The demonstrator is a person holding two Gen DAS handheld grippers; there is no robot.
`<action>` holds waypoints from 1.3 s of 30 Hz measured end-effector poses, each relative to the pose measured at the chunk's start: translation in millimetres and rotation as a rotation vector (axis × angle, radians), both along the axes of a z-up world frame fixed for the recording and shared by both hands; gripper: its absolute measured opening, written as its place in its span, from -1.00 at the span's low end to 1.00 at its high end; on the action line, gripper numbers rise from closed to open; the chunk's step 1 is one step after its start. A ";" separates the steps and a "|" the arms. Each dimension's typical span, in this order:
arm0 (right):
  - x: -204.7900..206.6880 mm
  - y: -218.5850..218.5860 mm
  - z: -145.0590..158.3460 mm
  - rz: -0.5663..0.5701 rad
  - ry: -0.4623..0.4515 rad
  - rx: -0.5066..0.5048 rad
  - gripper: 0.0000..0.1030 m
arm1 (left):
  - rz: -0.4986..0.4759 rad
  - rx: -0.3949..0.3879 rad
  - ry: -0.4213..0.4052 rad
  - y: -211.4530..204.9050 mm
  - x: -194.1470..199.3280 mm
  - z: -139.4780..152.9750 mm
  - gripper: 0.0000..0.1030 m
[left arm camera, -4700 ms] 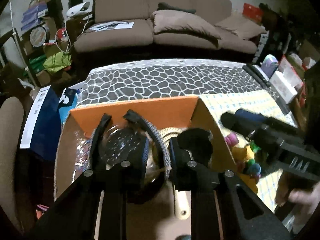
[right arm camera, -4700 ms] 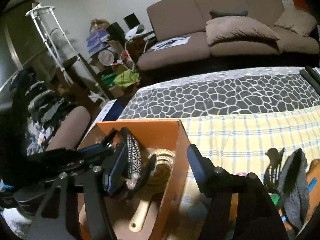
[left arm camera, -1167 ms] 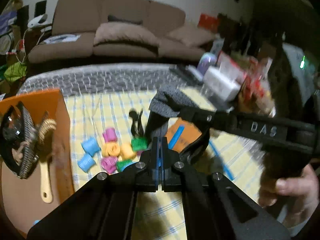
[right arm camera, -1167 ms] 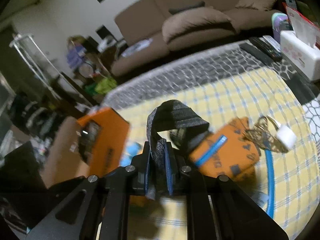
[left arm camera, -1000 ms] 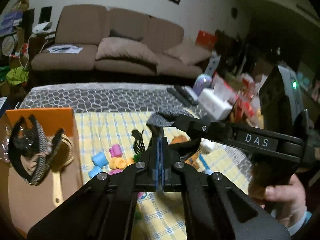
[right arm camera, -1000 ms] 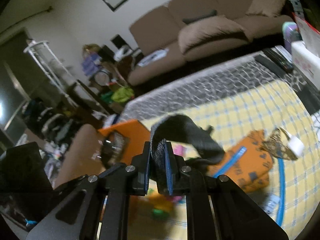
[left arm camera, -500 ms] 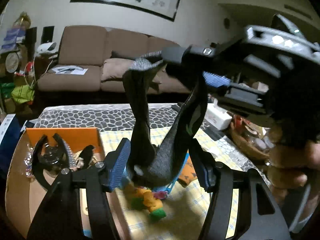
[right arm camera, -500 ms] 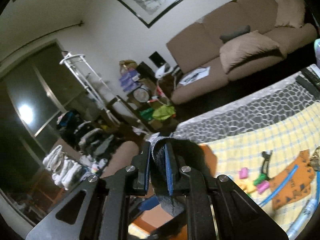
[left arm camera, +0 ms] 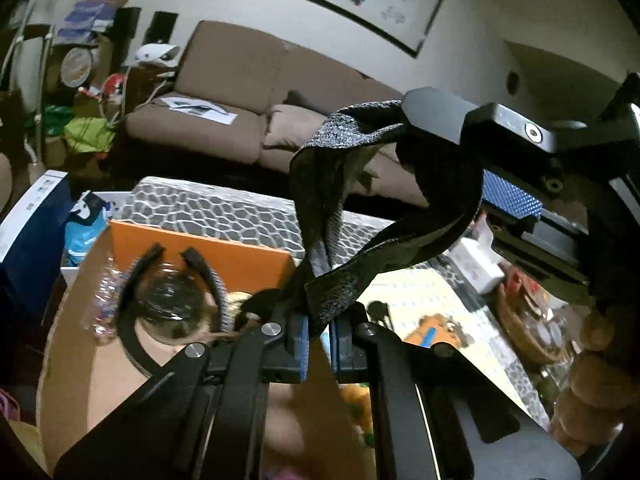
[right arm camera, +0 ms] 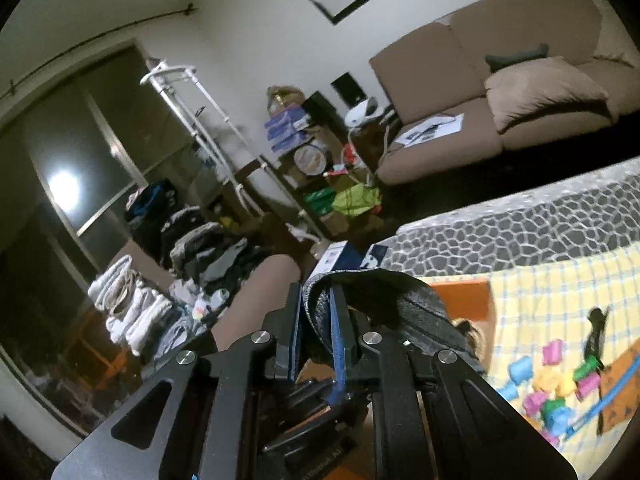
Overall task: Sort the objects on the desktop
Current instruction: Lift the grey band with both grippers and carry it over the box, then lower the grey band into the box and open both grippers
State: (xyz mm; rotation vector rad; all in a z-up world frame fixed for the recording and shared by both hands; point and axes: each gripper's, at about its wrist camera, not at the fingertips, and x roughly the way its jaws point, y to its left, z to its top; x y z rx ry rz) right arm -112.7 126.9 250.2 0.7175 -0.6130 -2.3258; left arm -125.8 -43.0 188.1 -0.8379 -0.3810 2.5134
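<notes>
Both claws grip the grey headband (left arm camera: 340, 208): left claw (left arm camera: 318, 346) closing on it, right claw (right arm camera: 314, 340) clamped. Orange box (left arm camera: 200, 246) holds several items; curlers (right arm camera: 552, 384) remain on the counter.

A headband (left arm camera: 384, 216) hung above the desk (left arm camera: 224, 210), strung between 2 tools: the left tool (left arm camera: 318, 340) closing on its lower end, the right tool (right arm camera: 314, 330) gripping its upper end. Below it, an open box (left arm camera: 200, 246) sat at the desk's left edge with hair hoops (left arm camera: 132, 312) lying inside. To the right of the box, curlers (right arm camera: 556, 380) lay clustered on the checked cloth (right arm camera: 560, 292), a clip (right arm camera: 596, 332) behind them. A sofa (left arm camera: 232, 92) stood beyond the desk's far edge.
</notes>
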 end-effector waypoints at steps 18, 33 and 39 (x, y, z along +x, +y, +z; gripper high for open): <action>-71.8 -18.3 -115.6 -0.131 -0.234 0.314 -0.72 | 0.091 -0.134 -0.276 -22.6 -39.6 -67.1 -0.84; -59.0 -24.1 -130.3 -0.192 -0.204 0.622 -0.09 | -0.041 -0.294 -0.358 18.0 -15.5 -67.6 0.36; -49.2 -13.3 -107.6 -0.208 -0.186 0.594 0.03 | -0.002 -0.273 -0.346 2.3 -7.6 -56.9 0.65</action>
